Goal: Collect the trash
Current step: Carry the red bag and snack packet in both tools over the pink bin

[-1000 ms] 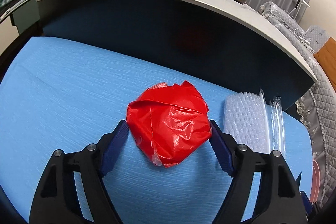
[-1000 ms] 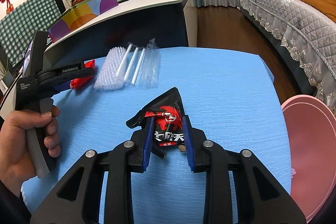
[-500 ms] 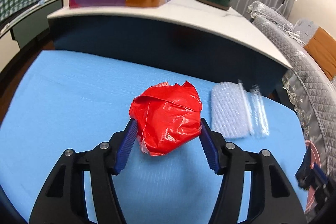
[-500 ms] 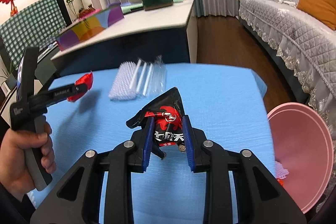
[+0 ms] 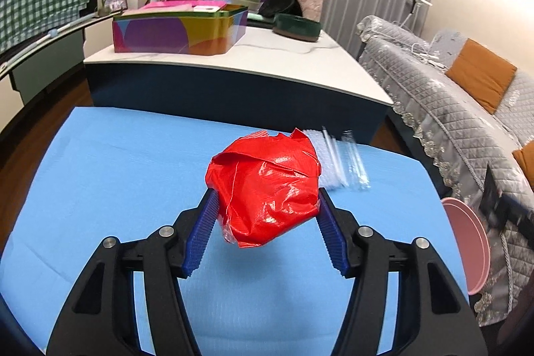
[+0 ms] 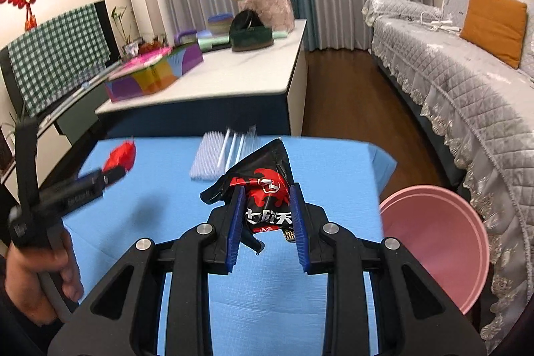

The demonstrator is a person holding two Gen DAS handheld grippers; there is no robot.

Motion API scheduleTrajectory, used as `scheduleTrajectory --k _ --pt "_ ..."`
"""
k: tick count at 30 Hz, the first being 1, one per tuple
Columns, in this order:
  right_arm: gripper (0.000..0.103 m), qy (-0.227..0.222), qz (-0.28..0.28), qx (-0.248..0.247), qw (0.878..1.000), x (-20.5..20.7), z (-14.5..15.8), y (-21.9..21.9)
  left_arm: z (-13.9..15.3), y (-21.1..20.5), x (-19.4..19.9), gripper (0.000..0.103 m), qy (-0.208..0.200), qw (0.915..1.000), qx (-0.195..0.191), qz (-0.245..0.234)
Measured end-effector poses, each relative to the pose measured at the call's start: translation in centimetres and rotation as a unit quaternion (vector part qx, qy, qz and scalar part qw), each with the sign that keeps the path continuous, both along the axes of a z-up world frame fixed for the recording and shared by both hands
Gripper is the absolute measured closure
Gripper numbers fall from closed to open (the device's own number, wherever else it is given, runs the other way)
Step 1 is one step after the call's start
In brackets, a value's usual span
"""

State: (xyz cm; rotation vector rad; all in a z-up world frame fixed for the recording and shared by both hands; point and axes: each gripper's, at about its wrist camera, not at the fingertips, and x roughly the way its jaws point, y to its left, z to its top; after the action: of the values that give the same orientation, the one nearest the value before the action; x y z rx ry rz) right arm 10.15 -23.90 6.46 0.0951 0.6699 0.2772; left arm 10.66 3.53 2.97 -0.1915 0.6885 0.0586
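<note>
Crumpled red plastic wrapper (image 5: 265,187), light and springy, sits squeezed across its middle in our left gripper (image 5: 265,216) above the blue table (image 5: 110,162); our right gripper (image 6: 266,216) clamps a slippery black snack packet (image 6: 263,189) near the pink bin (image 6: 440,242).

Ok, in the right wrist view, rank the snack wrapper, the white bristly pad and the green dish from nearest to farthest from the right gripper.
1. Snack wrapper, clamped in the right gripper.
2. White bristly pad, ahead-left on the blue table.
3. Green dish, far back on the white counter.

Glossy crinkled red plastic wrapper (image 5: 267,186)
</note>
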Motion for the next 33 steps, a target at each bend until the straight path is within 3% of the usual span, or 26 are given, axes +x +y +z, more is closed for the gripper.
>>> scheduleTrajectory --k 11,18,33 --pt "0.075 -0.044 0.011 -0.017 0.999 -1.5 4.8 -3.5 1.9 -2.1 -3.2 0.045 -0.029 0.9990 0.007 -0.034" --pt "0.075 -0.041 -0.009 0.008 0.999 -1.8 3.0 -5.5 2.1 -4.1 -4.0 0.045 -0.041 0.9975 0.026 -0.051" --pt "0.075 -0.048 -0.047 -0.001 0.998 -2.0 2.0 -9.3 1.1 -8.2 -3.5 0.045 -0.050 0.9947 0.027 -0.086"
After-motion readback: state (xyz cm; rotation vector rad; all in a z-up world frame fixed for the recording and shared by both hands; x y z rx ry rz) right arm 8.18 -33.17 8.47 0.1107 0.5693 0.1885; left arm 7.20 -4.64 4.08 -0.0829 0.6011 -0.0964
